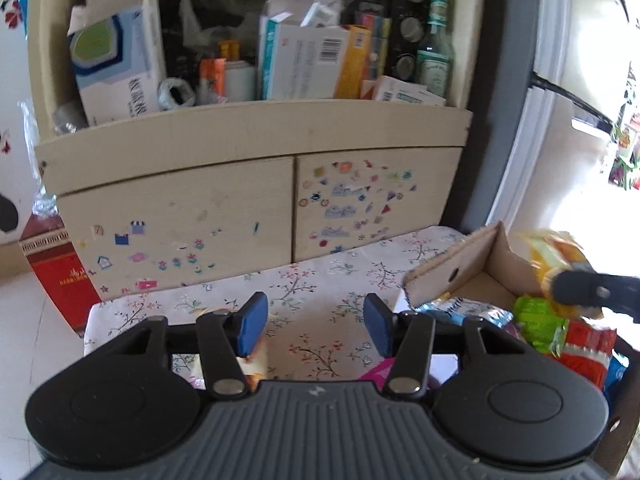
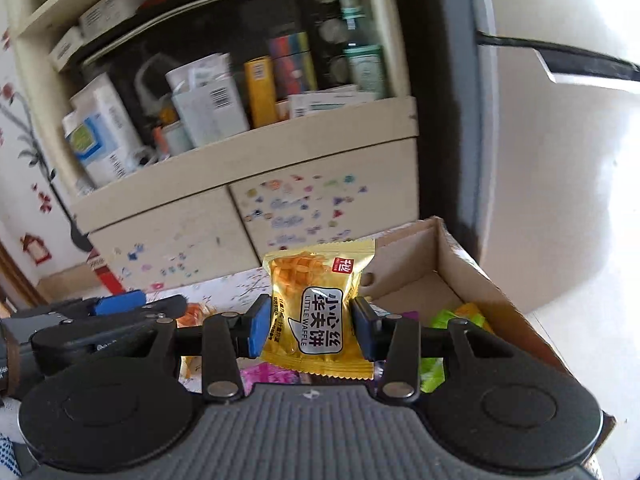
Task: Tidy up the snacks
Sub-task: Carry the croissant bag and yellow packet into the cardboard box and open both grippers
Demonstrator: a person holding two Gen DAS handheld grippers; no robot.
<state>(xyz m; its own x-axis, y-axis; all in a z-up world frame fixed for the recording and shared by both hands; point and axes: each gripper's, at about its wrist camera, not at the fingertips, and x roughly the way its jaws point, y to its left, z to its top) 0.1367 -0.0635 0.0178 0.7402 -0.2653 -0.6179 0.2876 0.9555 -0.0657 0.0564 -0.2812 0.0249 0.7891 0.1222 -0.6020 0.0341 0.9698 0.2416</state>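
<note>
The right gripper [image 2: 312, 326] holds a yellow waffle packet [image 2: 320, 312] upright, fingers clamped on its sides, beside the cardboard box [image 2: 472, 276]; the left gripper [image 1: 316, 326] hovers over the floral table [image 1: 320, 280], fingers apart.

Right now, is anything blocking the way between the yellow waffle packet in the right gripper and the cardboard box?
Nothing visible does. The right gripper holds the yellow waffle packet at the open-topped cardboard box, whose near flap is folded out. Snack packets already inside leave bare floor toward the back.
</note>
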